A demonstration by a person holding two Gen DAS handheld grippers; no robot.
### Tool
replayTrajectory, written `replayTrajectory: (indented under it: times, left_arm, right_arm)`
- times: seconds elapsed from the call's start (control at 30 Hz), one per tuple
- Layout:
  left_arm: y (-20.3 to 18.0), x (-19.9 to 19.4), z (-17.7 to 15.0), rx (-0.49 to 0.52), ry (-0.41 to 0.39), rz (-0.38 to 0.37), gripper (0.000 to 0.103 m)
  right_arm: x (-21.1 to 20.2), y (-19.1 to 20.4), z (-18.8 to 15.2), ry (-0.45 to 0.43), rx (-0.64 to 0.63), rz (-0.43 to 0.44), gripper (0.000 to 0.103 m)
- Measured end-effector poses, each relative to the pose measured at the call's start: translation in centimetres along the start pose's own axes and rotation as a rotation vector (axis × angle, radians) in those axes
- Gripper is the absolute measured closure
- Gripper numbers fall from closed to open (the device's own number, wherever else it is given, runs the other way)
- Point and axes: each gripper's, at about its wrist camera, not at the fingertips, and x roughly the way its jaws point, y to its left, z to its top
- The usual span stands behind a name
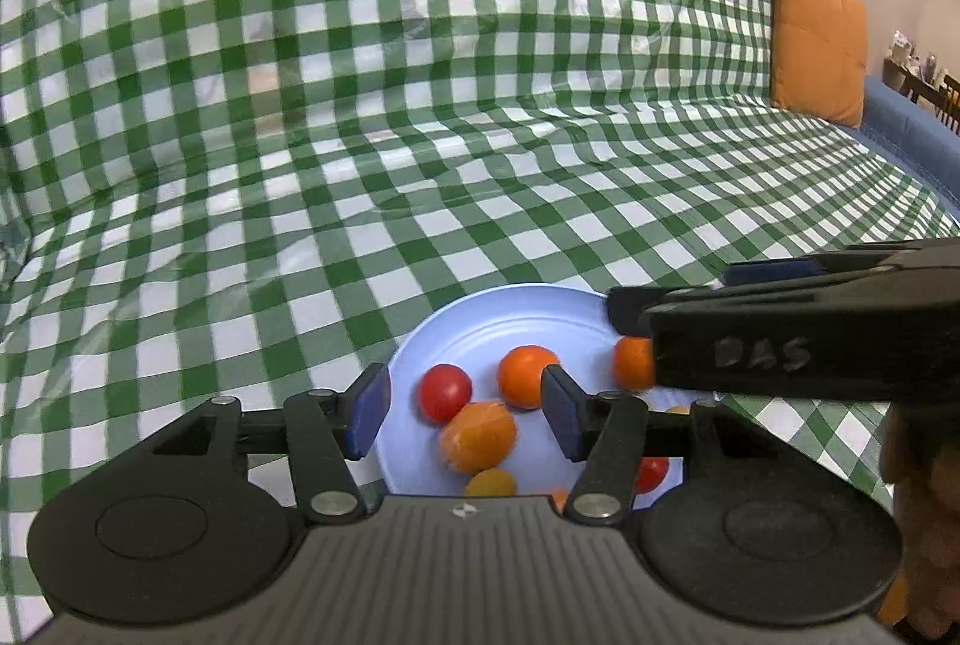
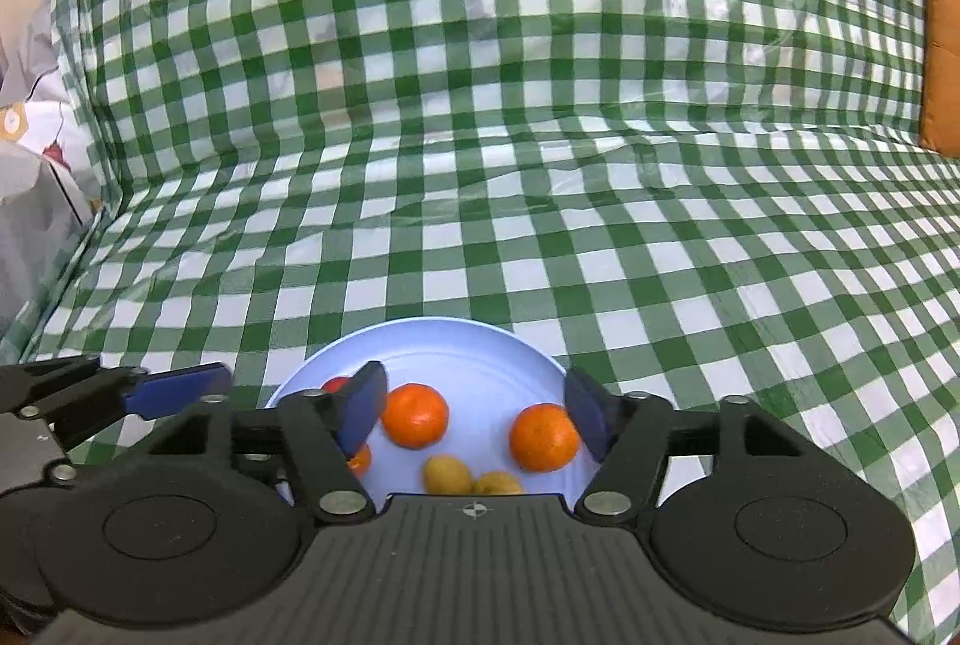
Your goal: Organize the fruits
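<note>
A light blue plate (image 1: 480, 321) lies on the checked cloth and holds several small fruits. In the left wrist view I see a red tomato (image 1: 444, 393), a tangerine (image 1: 525, 375) and a blurred orange fruit (image 1: 478, 435). My left gripper (image 1: 465, 414) is open over the plate; the blurred fruit sits between its pads, untouched. My right gripper (image 1: 678, 294) reaches in from the right. In the right wrist view the right gripper (image 2: 474, 417) is open above the plate (image 2: 456, 345). Two tangerines (image 2: 415, 416) (image 2: 543, 436) and yellow fruits (image 2: 447, 474) lie between its pads, ungripped.
A green-and-white checked cloth (image 1: 420, 105) covers a sofa seat and back. An orange cushion (image 1: 819, 39) leans at the right end, above a blue sofa arm (image 1: 912, 129). Grey patterned fabric (image 2: 30, 165) shows at the far left. A hand (image 1: 918, 495) holds the right gripper.
</note>
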Motion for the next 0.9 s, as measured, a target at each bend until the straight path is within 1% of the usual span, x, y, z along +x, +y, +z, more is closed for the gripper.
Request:
replayTrajectory:
  times: [0.03, 0.07, 0.1, 0.13, 0.17, 0.23, 0.3, 0.33, 0.4, 0.43, 0.5, 0.57, 0.6, 0.63, 0.67, 0.8, 0.9]
  left_arm:
    - [0.2, -0.5, -0.1, -0.006, -0.005, 0.004, 0.036]
    - [0.3, -1.0, -0.2, -0.011, -0.013, 0.008, 0.031]
    - [0.5, -1.6, -0.3, -0.014, -0.021, 0.01, 0.029]
    - [0.6, -2.4, -0.4, -0.013, -0.034, 0.009, 0.023]
    - [0.5, -3.0, -0.6, -0.008, -0.044, 0.007, 0.019]
    - [0.3, -4.3, -1.1, 0.015, -0.061, 0.012, 0.018]
    - [0.0, -5.3, -1.8, 0.022, -0.054, 0.03, 0.018]
    - [-0.2, -6.0, -2.1, 0.016, -0.049, 0.037, 0.018]
    - [-0.5, -7.3, -2.5, -0.004, -0.042, 0.017, 0.018]
    - [-0.6, -8.0, -2.8, -0.021, -0.037, 0.012, 0.016]
    - [-0.7, -9.0, -3.4, -0.053, -0.024, 0.042, 0.009]
    - [-0.7, -9.4, -3.9, -0.078, 0.015, 0.044, 0.009]
    - [-0.6, -9.5, -4.1, -0.097, 0.035, 0.036, 0.008]
    - [-0.5, -9.6, -4.3, -0.116, 0.048, 0.035, 0.003]
    - [-0.4, -9.5, -4.4, -0.123, 0.051, 0.044, 0.0]
    - [-0.2, -8.5, -4.3, -0.105, 0.083, 0.089, 0.0]
    - [0.3, -7.4, -4.2, -0.139, 0.12, 0.083, 0.0]
  right_arm:
    - [-0.3, -0.2, -0.1, -0.008, 0.007, -0.002, 0.025]
    - [-0.8, -0.3, -0.1, -0.018, 0.013, -0.002, 0.019]
    - [-1.1, -0.5, -0.2, -0.026, 0.018, 0.0, 0.016]
    - [-1.6, -0.6, -0.3, -0.033, 0.02, 0.002, 0.015]
    - [-2.0, -0.8, -0.4, -0.04, 0.02, 0.005, 0.01]
    - [-2.9, -0.8, -0.6, -0.052, 0.007, 0.01, 0.006]
    - [-3.9, -0.8, -1.0, -0.068, -0.025, 0.002, 0.002]
    - [-4.3, -0.7, -1.2, -0.073, -0.037, -0.003, 0.002]
    - [-5.3, -0.7, -1.7, -0.083, -0.052, -0.016, 0.001]
    - [-5.9, -0.7, -1.9, -0.088, -0.054, -0.027, 0.001]
    - [-6.8, -0.8, -2.5, -0.086, -0.054, -0.044, 0.001]
    - [-7.6, -1.1, -3.1, -0.073, -0.048, -0.047, 0.001]
    - [-7.9, -1.2, -3.5, -0.062, -0.046, -0.049, 0.001]
    - [-8.1, -1.3, -3.9, -0.047, -0.046, -0.05, 0.001]
    - [-8.2, -1.2, -4.2, -0.033, -0.05, -0.053, 0.001]
    - [-7.9, -0.6, -5.2, -0.007, -0.113, -0.077, 0.001]
    - [-7.1, -0.4, -5.1, 0.015, -0.134, -0.094, 0.001]
